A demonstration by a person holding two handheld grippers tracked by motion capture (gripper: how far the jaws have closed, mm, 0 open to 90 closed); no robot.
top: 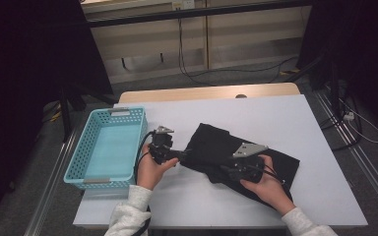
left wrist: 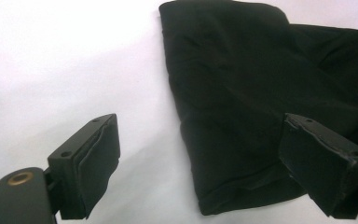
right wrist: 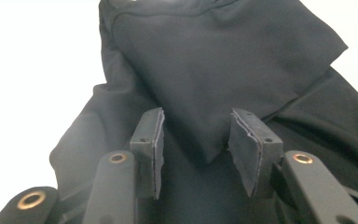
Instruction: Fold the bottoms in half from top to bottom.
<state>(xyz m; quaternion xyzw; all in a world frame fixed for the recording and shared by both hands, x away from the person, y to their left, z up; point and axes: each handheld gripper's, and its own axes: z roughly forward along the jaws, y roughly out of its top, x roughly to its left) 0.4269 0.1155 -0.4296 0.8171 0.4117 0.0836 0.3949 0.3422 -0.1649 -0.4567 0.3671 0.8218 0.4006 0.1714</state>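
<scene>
The work surface is a white table [top: 285, 128], and on it lies a black garment [top: 211, 142], partly folded, with its long axis running from the left gripper's side toward the far edge by the right hand. A turquoise basket [top: 74, 172] stands just outside the left gripper, on the side away from the cloth, with nothing visible in it. The left gripper [top: 177, 156] lies level at the garment's near-left border; in the left gripper view its jaws are spread wide, one pad [left wrist: 93, 163] over bare table and the other [left wrist: 321, 163] over the cloth, so the folded edge [left wrist: 182, 140] runs up between them without either pad pressing on it. The right gripper [right wrist: 196, 140] sits over the middle of the garment; its jaws stand partly spread and a pointed corner of an upper cloth layer [right wrist: 209, 154] dips into the gap between the pads, apparently without being pinched. The relation that governs the coming move is this corner: it lies directly ahead of and between the right jaws, pointing toward the gripper body, so the right hand is the nearer one and seems to need only to close to take it. The left jaws face across the fold line and would probably have to advance toward the cloth to secure that edge.
</scene>
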